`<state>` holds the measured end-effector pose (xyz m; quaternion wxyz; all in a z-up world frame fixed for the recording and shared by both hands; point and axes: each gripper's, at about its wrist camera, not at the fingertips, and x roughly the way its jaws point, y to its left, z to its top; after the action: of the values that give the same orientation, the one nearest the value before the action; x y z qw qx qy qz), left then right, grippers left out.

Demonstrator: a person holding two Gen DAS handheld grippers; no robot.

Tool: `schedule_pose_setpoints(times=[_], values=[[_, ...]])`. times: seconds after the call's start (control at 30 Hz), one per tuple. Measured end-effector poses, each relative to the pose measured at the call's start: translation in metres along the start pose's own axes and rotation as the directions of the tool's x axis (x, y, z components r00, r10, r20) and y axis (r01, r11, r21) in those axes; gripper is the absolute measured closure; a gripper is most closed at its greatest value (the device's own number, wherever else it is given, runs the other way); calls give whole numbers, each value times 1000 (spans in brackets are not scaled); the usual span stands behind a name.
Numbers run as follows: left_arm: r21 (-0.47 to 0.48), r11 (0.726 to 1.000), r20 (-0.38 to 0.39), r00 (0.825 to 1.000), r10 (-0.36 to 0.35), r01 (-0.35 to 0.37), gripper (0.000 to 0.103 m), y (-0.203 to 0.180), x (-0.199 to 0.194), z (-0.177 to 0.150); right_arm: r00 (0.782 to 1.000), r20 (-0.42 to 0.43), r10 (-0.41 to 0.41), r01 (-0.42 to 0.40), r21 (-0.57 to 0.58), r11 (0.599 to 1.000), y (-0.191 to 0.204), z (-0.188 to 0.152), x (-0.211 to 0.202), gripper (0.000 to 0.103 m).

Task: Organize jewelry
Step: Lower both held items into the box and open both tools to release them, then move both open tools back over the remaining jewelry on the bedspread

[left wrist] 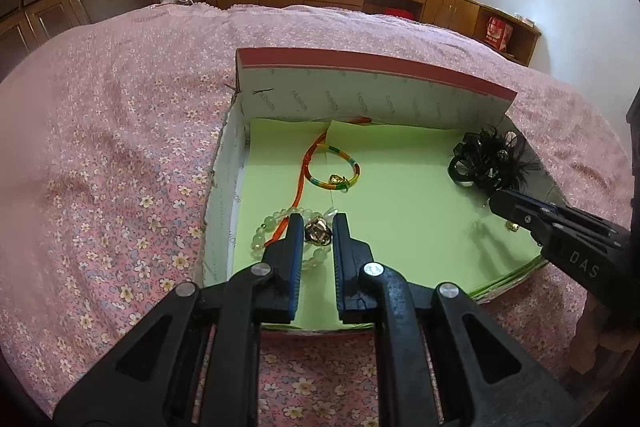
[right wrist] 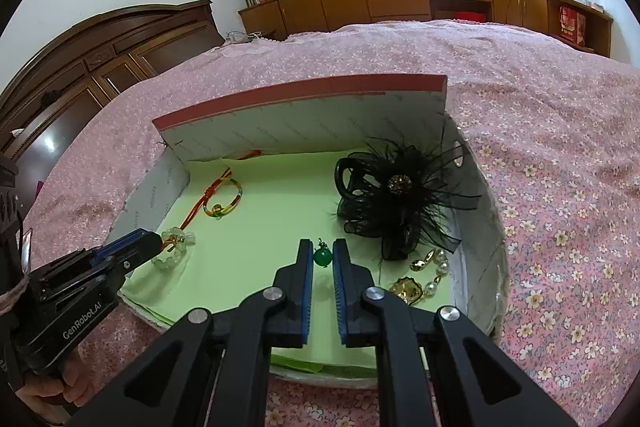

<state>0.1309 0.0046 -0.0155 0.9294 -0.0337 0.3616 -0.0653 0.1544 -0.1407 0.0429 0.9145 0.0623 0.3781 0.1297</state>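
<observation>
An open cardboard box lined with green paper lies on the bed. My left gripper is shut on a gold charm lying on a pale green bead bracelet at the box's near left; from the right wrist view its tip touches that bracelet. My right gripper is shut on a green bead pendant just above the lining. A multicoloured cord bracelet with an orange cord lies further back.
A black feather hair ornament fills the box's far right corner. Gold and pearl pieces lie beside the right wall. The box's back flap stands upright. The pink floral bedspread surrounds the box. Wooden cabinets line the far wall.
</observation>
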Motion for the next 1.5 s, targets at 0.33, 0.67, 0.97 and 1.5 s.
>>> schedule_pose_setpoints(times=[0.33,0.67,0.97,1.5], values=[[-38,999,6,1000,-9,9,89,5,-16,4,998,40,38,-39,39,998,-5,2,-14,79],[-47,998,20,999,-50,51,87,1,-47,2,995,93,48,-51,34,998,2,3,-56,76],[-46,996,-3,997,-81,81,87,-2,-79,-18,994,96,53,-56,28,998,9,-16,-95,74],[-2,992,-91,988,-122,122,86,-16,-105,-60,998,33,55,-56,40,998,14,-68,-128,74]])
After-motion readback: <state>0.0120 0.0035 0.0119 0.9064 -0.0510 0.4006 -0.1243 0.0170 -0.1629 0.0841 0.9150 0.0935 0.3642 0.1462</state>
